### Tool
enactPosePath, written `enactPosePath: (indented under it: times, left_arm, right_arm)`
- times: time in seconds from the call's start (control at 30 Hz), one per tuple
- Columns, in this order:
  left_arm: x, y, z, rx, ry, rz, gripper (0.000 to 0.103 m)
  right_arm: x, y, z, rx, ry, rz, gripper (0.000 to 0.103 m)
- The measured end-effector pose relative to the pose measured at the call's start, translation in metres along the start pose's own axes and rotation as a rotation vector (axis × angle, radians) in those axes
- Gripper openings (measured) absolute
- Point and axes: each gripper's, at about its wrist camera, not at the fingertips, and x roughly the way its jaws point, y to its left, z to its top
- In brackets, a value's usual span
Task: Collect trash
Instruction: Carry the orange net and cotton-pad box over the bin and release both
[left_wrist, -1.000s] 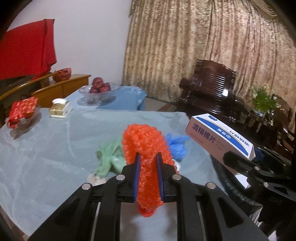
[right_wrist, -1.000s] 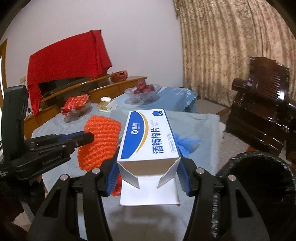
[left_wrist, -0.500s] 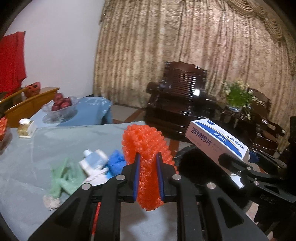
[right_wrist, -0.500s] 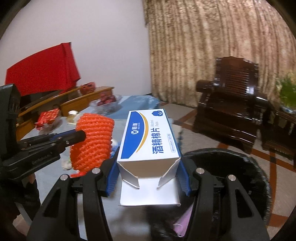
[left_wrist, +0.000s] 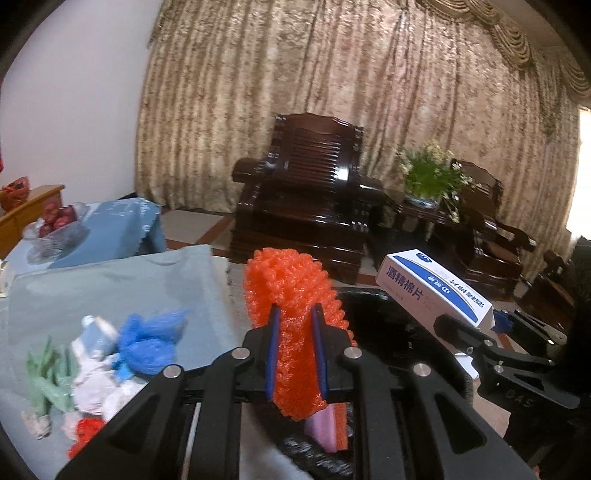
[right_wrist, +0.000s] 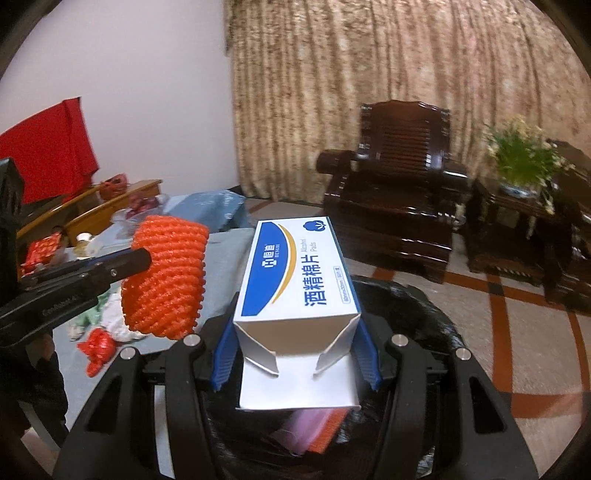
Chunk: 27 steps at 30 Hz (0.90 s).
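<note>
The left gripper (left_wrist: 295, 354) is clenched on an orange foam fruit net (left_wrist: 291, 295), its blue-padded fingers (left_wrist: 273, 354) pinching the lower part while the bulging top stands up above them. The right gripper (right_wrist: 293, 354) is clamped on an opened alcohol pad box (right_wrist: 295, 273), the box's long axis running away from the camera along the fingers, its torn flaps facing back.

The relation that matters is vertical: the black-lined trash bin (right_wrist: 424, 306) sits directly under both loads. In the right wrist view its dark rim curves around the lower centre of the frame, and pink and orange scraps (right_wrist: 314, 428) already lie inside beneath the box. In the left wrist view the net hangs over the bin's near edge, lower centre, so the box looks the better centred of the two for a drop.

Compared with a second ago, both grippers have swung away from the table (left_wrist: 110, 280) toward the bin; the leftover pile of blue, green and white litter (left_wrist: 122, 350) now sits at the lower left, and the bin mouth has come under the fingers. Both grasps look unchanged. My judgement: opening the fingers is all that remains for these two items.
</note>
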Motion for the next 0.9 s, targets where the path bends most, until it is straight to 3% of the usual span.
enactPosePath:
  times: [0.23, 0.63, 0.7, 0.73, 0.8, 0.9]
  left_arm:
    - [0.033, -0.026, -0.006, 0.028, 0.054, -0.056, 0.017]
    - [0.065, -0.041, -0.021, 0.065, 0.133, -0.088, 0.018]
    - [0.067, -0.04, -0.023, 0.06, 0.145, -0.094, 0.024]
    - [0.068, -0.039, -0.024, 0.054, 0.149, -0.099, 0.025]
    - [0.068, -0.036, -0.024, 0.042, 0.16, -0.105, 0.042]
    - [0.067, -0.032, -0.024, 0.031, 0.162, -0.102, 0.052]
  right_arm:
    - [0.009, -0.032, -0.018, 0.044, 0.049, -0.07, 0.053]
    - [0.028, -0.055, -0.045, 0.09, 0.126, -0.132, 0.054]
    - [0.029, -0.054, -0.048, 0.089, 0.136, -0.146, 0.056]
    - [0.029, -0.055, -0.049, 0.089, 0.139, -0.152, 0.061]
    - [0.03, -0.056, -0.049, 0.092, 0.14, -0.162, 0.064]
    - [0.028, -0.057, -0.049, 0.098, 0.137, -0.184, 0.08]
